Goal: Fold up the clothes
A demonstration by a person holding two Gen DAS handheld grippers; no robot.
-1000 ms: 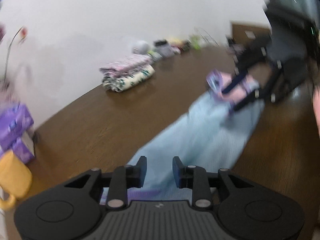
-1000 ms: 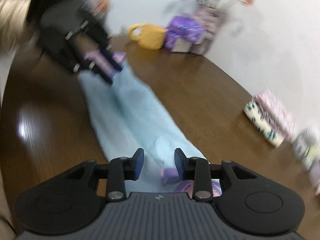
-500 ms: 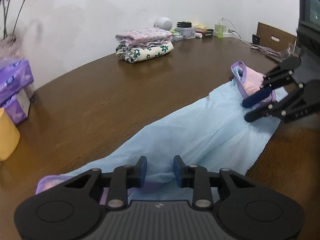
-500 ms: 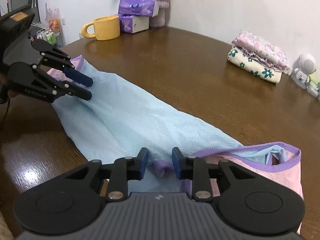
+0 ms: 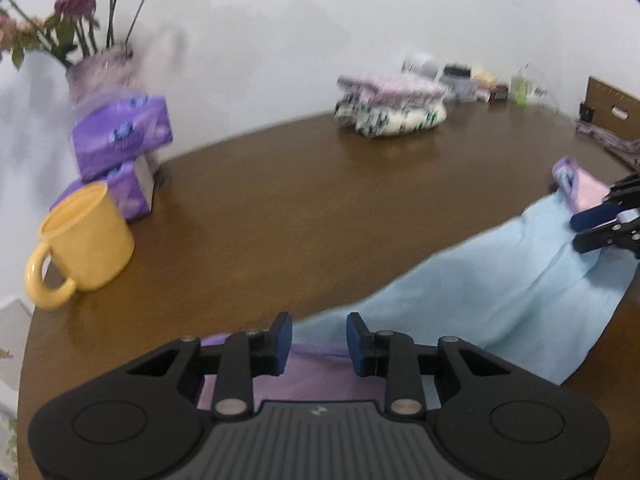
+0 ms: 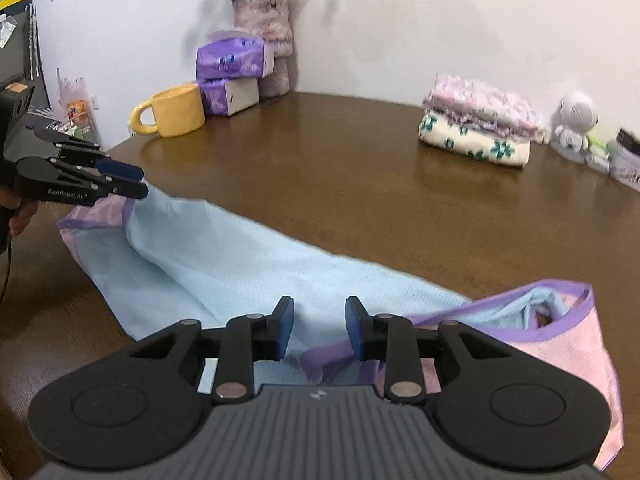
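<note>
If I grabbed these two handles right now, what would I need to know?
Left gripper: open, over the purple-trimmed end of the light blue garment.
Right gripper: open, over the other end, by the pink, purple-edged part.
The garment lies stretched long across the brown table, unfolded and a bit rumpled.
Done: a stack of folded clothes sits near the wall.
Left: probably grip both ends, then fold the garment and add it to the stack.
</note>
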